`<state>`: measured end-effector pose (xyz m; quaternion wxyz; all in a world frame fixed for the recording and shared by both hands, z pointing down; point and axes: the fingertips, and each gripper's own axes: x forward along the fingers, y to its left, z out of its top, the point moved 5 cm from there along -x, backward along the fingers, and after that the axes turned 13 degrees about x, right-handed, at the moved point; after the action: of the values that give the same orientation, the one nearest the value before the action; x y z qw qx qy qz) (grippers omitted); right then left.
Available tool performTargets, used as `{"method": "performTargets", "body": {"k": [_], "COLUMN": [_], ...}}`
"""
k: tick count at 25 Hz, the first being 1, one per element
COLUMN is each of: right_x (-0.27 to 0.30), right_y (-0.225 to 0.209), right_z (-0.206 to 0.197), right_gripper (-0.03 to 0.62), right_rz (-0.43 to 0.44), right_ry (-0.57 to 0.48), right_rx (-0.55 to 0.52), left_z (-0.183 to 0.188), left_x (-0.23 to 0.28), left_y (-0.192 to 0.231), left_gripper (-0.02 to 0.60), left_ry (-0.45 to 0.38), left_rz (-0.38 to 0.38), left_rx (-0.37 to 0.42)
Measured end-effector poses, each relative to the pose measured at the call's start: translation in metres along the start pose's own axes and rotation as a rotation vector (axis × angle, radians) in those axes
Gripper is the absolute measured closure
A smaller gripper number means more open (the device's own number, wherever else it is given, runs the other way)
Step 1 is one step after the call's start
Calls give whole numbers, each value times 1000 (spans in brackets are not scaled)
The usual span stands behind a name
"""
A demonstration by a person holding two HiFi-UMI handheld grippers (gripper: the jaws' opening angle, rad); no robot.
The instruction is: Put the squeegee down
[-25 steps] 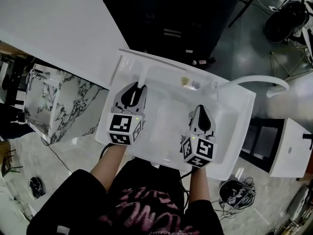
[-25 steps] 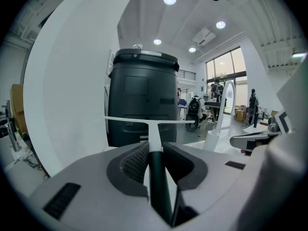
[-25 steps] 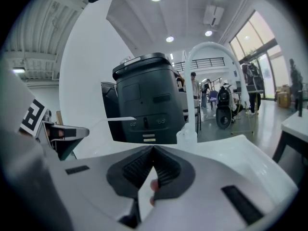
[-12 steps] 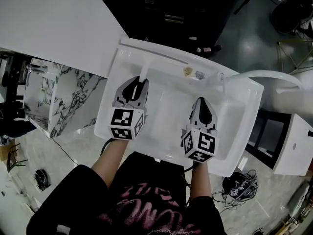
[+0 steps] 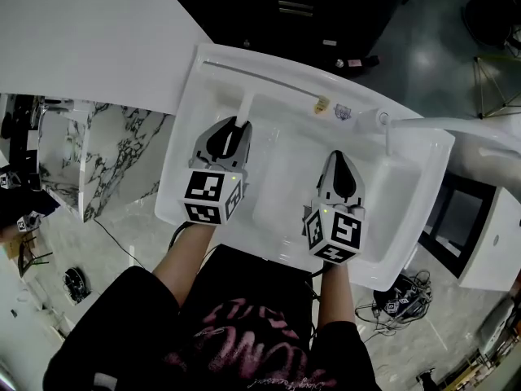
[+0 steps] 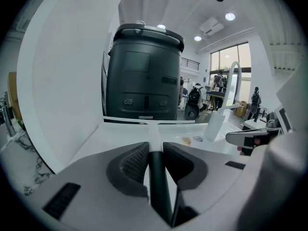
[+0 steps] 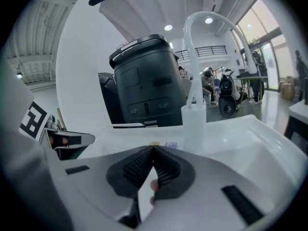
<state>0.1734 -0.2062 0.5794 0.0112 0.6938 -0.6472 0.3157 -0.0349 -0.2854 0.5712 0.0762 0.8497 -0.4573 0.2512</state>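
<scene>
The squeegee has a long white blade along the sink's back rim, a white shaft and a dark handle. My left gripper is shut on that handle, over the left part of the white sink. In the left gripper view the dark handle runs between the ribbed pads, and the shaft leads forward to the blade. My right gripper hovers over the middle of the basin. Its tips meet with nothing between them in the right gripper view.
A curved white faucet rises at the sink's right back corner and stands close ahead in the right gripper view. Two small stickers lie on the back ledge. A dark bin stands behind the sink. A white countertop lies to the left.
Both grippers have sunk a little toward the sink, side by side. The left one still holds the squeegee handle, and the right one stays shut.
</scene>
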Motion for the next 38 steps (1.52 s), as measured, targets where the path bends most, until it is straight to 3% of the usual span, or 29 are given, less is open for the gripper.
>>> {"method": "performTargets", "body": {"k": [19,38], "right_x": [21,25], "right_y": [-14,-16], "right_z": [-27,-41], "right_gripper": [574,572], "right_rz": [-26,-27], "right_ry": [62,98], "right_rx": [5,5], "left_z": [-34,-50], "left_x": [35,47], "left_y": [-4,-7], "left_gripper": [485,483], "left_ry": [92,142], "left_rz": [-47,-49], "left_rx": [-50,-20]}}
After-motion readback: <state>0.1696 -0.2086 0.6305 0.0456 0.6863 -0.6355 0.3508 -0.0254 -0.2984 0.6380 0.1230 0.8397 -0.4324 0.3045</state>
